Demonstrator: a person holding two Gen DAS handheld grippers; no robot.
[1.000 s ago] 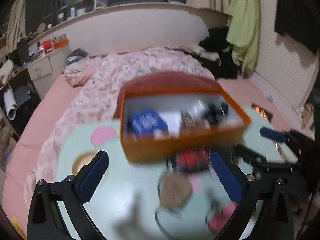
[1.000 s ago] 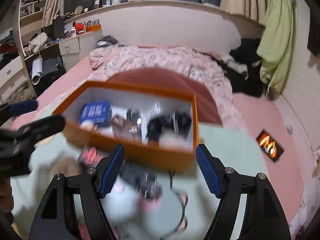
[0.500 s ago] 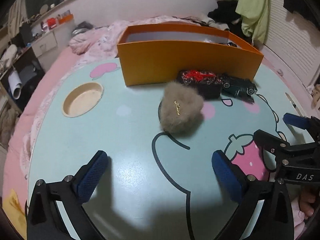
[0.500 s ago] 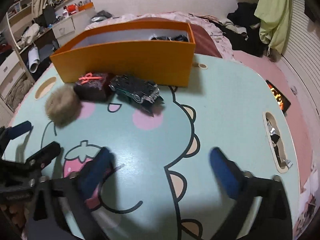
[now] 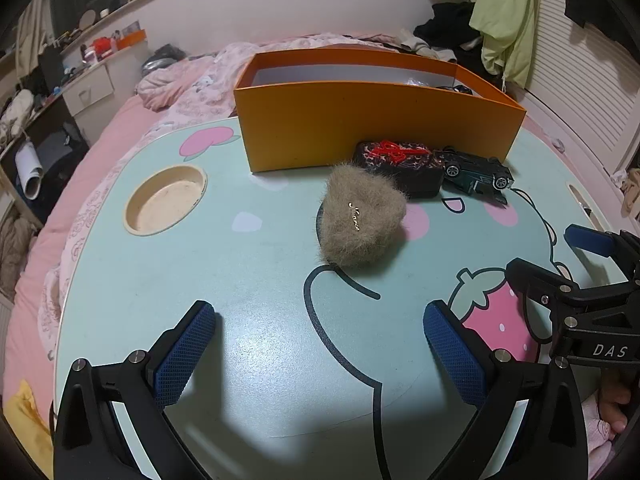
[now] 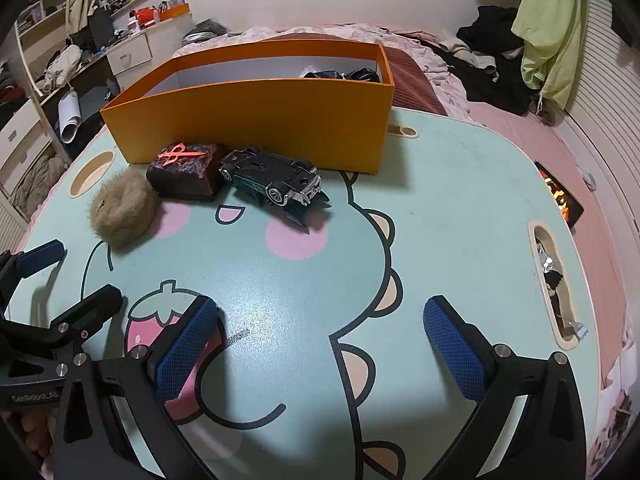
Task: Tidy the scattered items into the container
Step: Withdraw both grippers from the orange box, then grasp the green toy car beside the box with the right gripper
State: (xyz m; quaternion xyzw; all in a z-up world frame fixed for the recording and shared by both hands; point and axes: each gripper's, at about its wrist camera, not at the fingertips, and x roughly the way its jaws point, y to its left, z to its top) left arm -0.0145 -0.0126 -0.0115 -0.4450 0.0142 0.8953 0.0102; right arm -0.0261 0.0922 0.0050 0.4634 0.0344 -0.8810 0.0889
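We are holding both tongs low over the near edge of the counter [image 5: 248, 272], tilted downward so the remaining clutter is lying straight ahead of us. The left tongs [image 5: 320, 344] are standing wide apart with nothing between the blue pads, and the right tongs [image 6: 320, 344], which have just been opening, are gaping equally wide and empty over the printed strawberry. Just beyond, the fuzzy tan pouch [image 5: 362, 216] is sitting nearest the left tongs, probably the easiest first pick because it is soft and clear of the box. Behind it and touching it, the dark case with red lettering [image 5: 400, 162] is lying close against the orange box [image 5: 376, 120], and beside that the toy car [image 6: 276, 180] is resting on its roof, wheels up, nearer the right tongs. The box is standing open-topped at the far side, already holding some dark items at one end, so we are judging three things left to lift over its front wall.
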